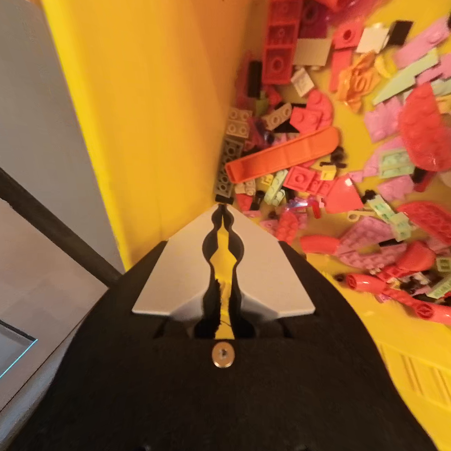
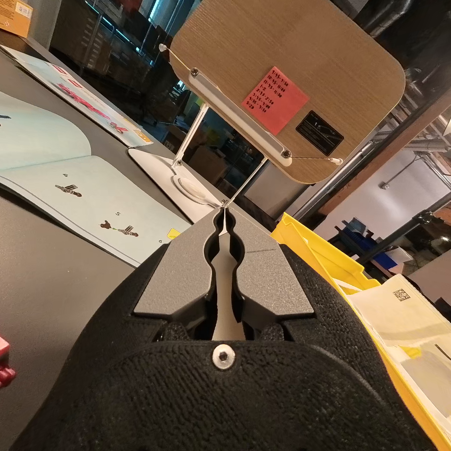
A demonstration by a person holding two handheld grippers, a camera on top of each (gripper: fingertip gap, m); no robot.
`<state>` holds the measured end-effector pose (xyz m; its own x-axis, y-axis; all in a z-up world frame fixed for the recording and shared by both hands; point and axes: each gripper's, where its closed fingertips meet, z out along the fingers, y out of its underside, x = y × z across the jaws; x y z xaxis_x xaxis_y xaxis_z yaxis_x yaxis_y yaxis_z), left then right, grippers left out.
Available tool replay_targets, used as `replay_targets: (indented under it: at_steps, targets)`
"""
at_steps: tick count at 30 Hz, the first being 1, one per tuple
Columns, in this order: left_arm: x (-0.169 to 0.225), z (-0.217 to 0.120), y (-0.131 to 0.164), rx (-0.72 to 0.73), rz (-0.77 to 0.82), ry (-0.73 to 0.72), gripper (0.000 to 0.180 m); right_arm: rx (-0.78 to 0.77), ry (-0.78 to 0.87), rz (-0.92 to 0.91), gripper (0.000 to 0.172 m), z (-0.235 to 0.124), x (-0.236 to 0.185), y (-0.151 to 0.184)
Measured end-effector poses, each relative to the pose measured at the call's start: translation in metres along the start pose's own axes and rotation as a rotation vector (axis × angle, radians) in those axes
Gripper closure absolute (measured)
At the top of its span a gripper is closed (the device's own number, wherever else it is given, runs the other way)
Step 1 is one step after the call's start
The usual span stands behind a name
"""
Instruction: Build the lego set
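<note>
A dark matte worktop (image 2: 61, 280) runs across the near ground. Above its far edge, a wooden panel with rounded corners (image 2: 305, 48) stands on a slim white stand with a flat base (image 2: 156, 161); a pink note (image 2: 275, 100) and a black label (image 2: 319, 133) are stuck to it. Behind lie dim shelving and dark cabinets (image 2: 80, 31), with cool strip light glinting off them. To the right, a white wall (image 2: 366, 207) with conduit, and a metal post (image 2: 366, 156) slanting upward.
</note>
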<state>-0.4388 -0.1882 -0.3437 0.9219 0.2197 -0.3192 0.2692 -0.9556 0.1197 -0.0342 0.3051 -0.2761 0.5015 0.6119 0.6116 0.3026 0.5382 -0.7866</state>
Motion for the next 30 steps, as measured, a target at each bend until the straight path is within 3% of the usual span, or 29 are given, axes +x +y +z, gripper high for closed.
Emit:
replay_targets:
  at_steps: [2,8,11,15,20,26,30]
  targets:
    - [-0.002,0.000,-0.008,0.044,0.011,0.004,0.180,0.000,-0.001,-0.001,0.172,0.000,0.000,0.000]
    - [0.003,-0.019,-0.060,0.357,0.114,-0.005,0.180,0.002,-0.002,-0.002,0.172,0.000,-0.001,0.000]
    - [0.013,-0.012,-0.062,0.325,0.129,0.042,0.180,0.003,0.000,0.001,0.172,0.000,0.000,0.000]
    - [0.026,0.005,-0.043,0.166,0.140,0.124,0.180,0.004,-0.002,0.001,0.172,0.000,0.000,0.000]
    - [0.068,-0.003,-0.012,0.023,0.081,0.449,0.180,0.007,-0.006,0.002,0.172,-0.001,-0.001,-0.001]
    - [0.040,-0.026,-0.047,0.318,-0.070,0.409,0.180,0.006,-0.008,0.000,0.172,-0.001,-0.002,-0.001]
    - [0.041,-0.022,-0.045,0.290,-0.085,0.422,0.156,0.006,-0.009,-0.002,0.172,-0.001,-0.002,-0.001]
